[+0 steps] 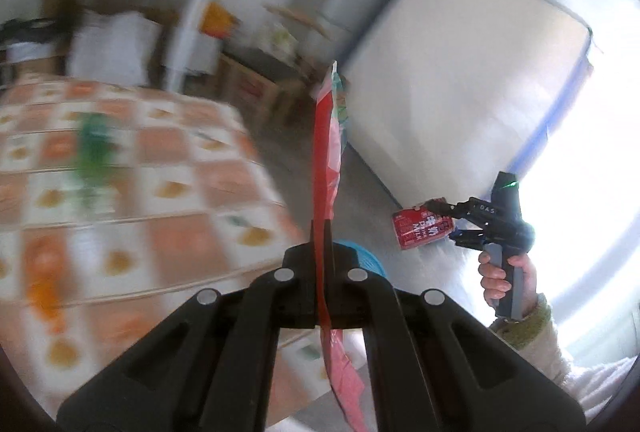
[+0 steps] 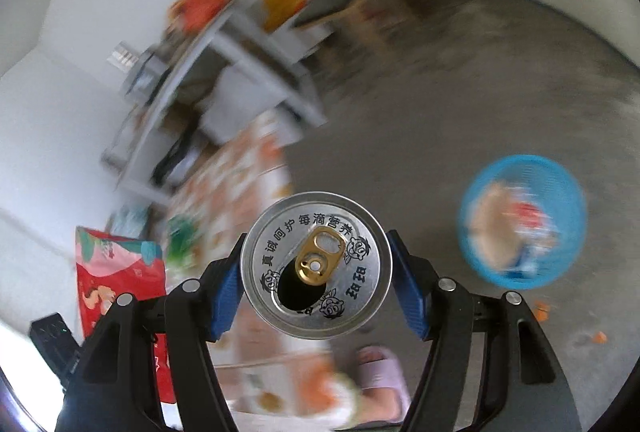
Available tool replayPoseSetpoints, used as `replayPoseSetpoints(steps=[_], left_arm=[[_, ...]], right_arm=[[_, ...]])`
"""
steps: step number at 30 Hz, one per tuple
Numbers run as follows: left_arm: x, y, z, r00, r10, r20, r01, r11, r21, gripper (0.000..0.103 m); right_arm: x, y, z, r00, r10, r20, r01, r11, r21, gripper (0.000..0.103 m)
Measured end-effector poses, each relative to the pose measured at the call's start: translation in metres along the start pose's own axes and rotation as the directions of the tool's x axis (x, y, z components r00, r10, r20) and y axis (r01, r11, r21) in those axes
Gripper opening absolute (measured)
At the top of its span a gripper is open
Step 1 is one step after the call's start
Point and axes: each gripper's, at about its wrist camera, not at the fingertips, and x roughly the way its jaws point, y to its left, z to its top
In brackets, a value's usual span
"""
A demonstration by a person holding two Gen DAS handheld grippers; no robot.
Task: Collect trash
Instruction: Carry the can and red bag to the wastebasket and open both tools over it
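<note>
Red foil wrapper (image 1: 326, 168) stood edge-on, pinched flat between the closed jaws of the left gripper (image 1: 322, 252), beside the blurred, tile-patterned tablecloth (image 1: 168, 200). Across bare concrete floor (image 2: 460, 104), the right gripper (image 2: 316, 272) clamped an opened red can (image 2: 316, 264) by its sides. A blue basket (image 2: 524, 220) with trash in it sat on the floor, nothing between it and the can.

Bare floor (image 2: 460, 120) around blue basket (image 2: 560, 272); table (image 1: 180, 232) beside.
</note>
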Motion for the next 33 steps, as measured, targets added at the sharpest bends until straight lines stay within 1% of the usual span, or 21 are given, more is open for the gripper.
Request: replayPoseSetpoints(steps=[2,3,4,6,7,9,10,11,14,15,17,19,20,21,23,24,26,27,28,31,33], left_arm=[[0.055,-0.024,0.004,0.994,-0.052,-0.098,0.054,0.998,0.014,0.000],[0.087,-0.036,0.003,0.984,-0.081,-0.156,0.083,0.996,0.010,0.000],[0.119,-0.047,0.000,0.971,-0.104,-0.215,0.107,0.994,0.000,0.000],[0.170,-0.064,-0.005,0.946,-0.124,-0.301,0.128,0.992,-0.007,0.000],[0.195,-0.071,-0.009,0.932,-0.125,-0.340,0.128,0.992,-0.012,0.000],[0.253,-0.083,-0.022,0.897,-0.115,-0.427,0.114,0.993,-0.028,0.000],[0.279,-0.088,-0.028,0.883,-0.101,-0.459,0.102,0.995,-0.025,0.000],[0.295,-0.091,-0.032,0.874,-0.093,-0.477,0.094,0.995,-0.021,0.000],[0.350,-0.100,-0.044,0.840,-0.096,-0.534,0.084,0.995,-0.047,0.000],[0.366,-0.100,-0.046,0.835,-0.106,-0.539,0.084,0.994,-0.065,0.000],[0.396,-0.098,-0.046,0.842,-0.127,-0.525,0.074,0.990,-0.119,0.002],[0.418,-0.094,-0.051,0.839,-0.123,-0.530,0.047,0.987,-0.155,0.039],[0.434,-0.089,-0.055,0.829,-0.089,-0.551,-0.002,0.987,-0.163,0.070],[0.447,-0.079,-0.061,0.823,-0.030,-0.568,-0.078,0.983,-0.165,0.073],[0.458,-0.064,-0.068,0.812,0.017,-0.583,-0.156,0.970,-0.188,0.073],[0.460,-0.059,-0.069,0.806,0.026,-0.591,-0.184,0.961,-0.208,0.073],[0.459,-0.054,-0.068,0.805,0.011,-0.593,-0.198,0.948,-0.251,0.073],[0.455,-0.053,-0.066,0.809,0.010,-0.588,-0.197,0.947,-0.255,0.073],[0.446,-0.053,-0.061,0.821,0.010,-0.570,-0.186,0.950,-0.251,0.073],[0.431,-0.058,-0.046,0.848,0.003,-0.530,-0.145,0.963,-0.226,0.073],[0.415,-0.067,-0.035,0.868,-0.011,-0.497,-0.104,0.973,-0.204,0.073]], right_arm=[[-0.017,-0.039,-0.003,0.998,-0.057,0.022,0.055,0.996,0.063,0.064],[-0.021,-0.058,-0.005,0.996,-0.082,0.025,0.079,0.992,0.096,0.064],[-0.025,-0.080,-0.009,0.993,-0.114,0.028,0.109,0.985,0.134,0.064],[-0.025,-0.109,-0.013,0.987,-0.160,0.031,0.152,0.972,0.181,0.064],[-0.023,-0.128,-0.015,0.982,-0.187,0.028,0.177,0.961,0.213,0.064],[-0.017,-0.152,-0.016,0.976,-0.215,0.018,0.204,0.946,0.252,0.064],[-0.013,-0.164,-0.017,0.973,-0.229,0.012,0.217,0.939,0.265,0.064],[-0.005,-0.179,-0.016,0.967,-0.254,0.002,0.243,0.928,0.281,0.064],[0.010,-0.207,-0.011,0.958,-0.286,-0.009,0.274,0.909,0.314,0.064],[0.015,-0.213,-0.009,0.956,-0.293,-0.005,0.279,0.905,0.321,0.064],[0.023,-0.223,-0.002,0.954,-0.299,0.015,0.278,0.902,0.331,0.064],[0.033,-0.237,0.005,0.957,-0.288,0.027,0.261,0.902,0.345,0.065],[0.041,-0.244,0.008,0.959,-0.284,0.024,0.258,0.902,0.345,0.065],[0.054,-0.252,0.010,0.958,-0.288,0.014,0.266,0.903,0.338,0.065],[0.075,-0.270,0.010,0.951,-0.310,-0.017,0.296,0.889,0.348,0.067],[0.086,-0.279,0.007,0.950,-0.309,-0.038,0.302,0.884,0.357,0.068],[0.104,-0.297,-0.001,0.941,-0.328,-0.084,0.335,0.862,0.380,0.069],[0.108,-0.302,-0.005,0.938,-0.333,-0.094,0.343,0.856,0.387,0.069],[0.110,-0.306,-0.008,0.939,-0.331,-0.095,0.341,0.854,0.394,0.069],[0.110,-0.315,-0.017,0.941,-0.327,-0.084,0.332,0.847,0.415,0.069],[0.103,-0.314,-0.019,0.945,-0.321,-0.056,0.314,0.855,0.413,0.069]])
